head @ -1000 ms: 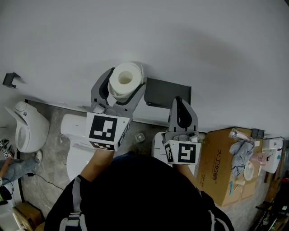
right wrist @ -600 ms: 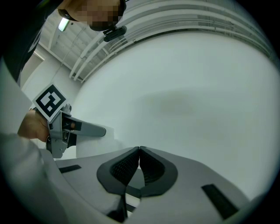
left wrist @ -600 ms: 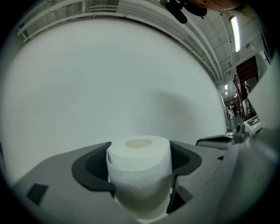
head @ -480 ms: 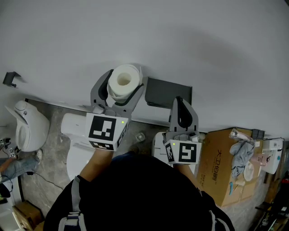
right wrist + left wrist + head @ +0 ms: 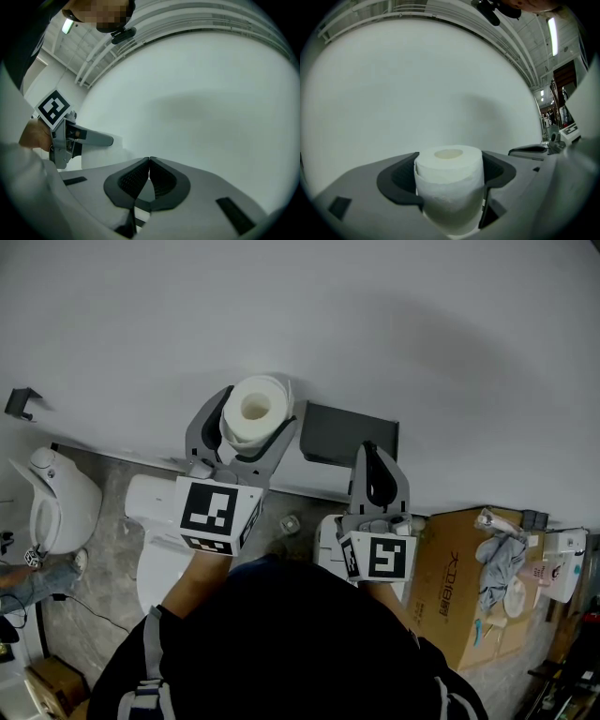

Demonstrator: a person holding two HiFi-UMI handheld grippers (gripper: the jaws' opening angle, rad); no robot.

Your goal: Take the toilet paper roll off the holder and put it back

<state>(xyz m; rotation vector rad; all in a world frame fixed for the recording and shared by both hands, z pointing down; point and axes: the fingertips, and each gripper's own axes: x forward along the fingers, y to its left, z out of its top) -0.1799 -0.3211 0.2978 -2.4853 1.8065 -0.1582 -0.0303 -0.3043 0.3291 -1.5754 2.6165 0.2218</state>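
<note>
Two grippers reach out toward the wall. The right gripper (image 5: 149,162) is empty, its jaws pressed together, its tip near the dark holder (image 5: 348,433). The left gripper (image 5: 450,174) is clamped across the toilet paper roll (image 5: 253,410) — upright, hollow core facing up — off the holder and just beside its left edge. Behind them stands the white wall (image 5: 394,324).

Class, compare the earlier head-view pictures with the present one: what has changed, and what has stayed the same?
The left gripper, clamped on the toilet paper roll, has edged slightly left, away from the dark holder. Its grip is unchanged. The right gripper stays shut, empty and still.
</note>
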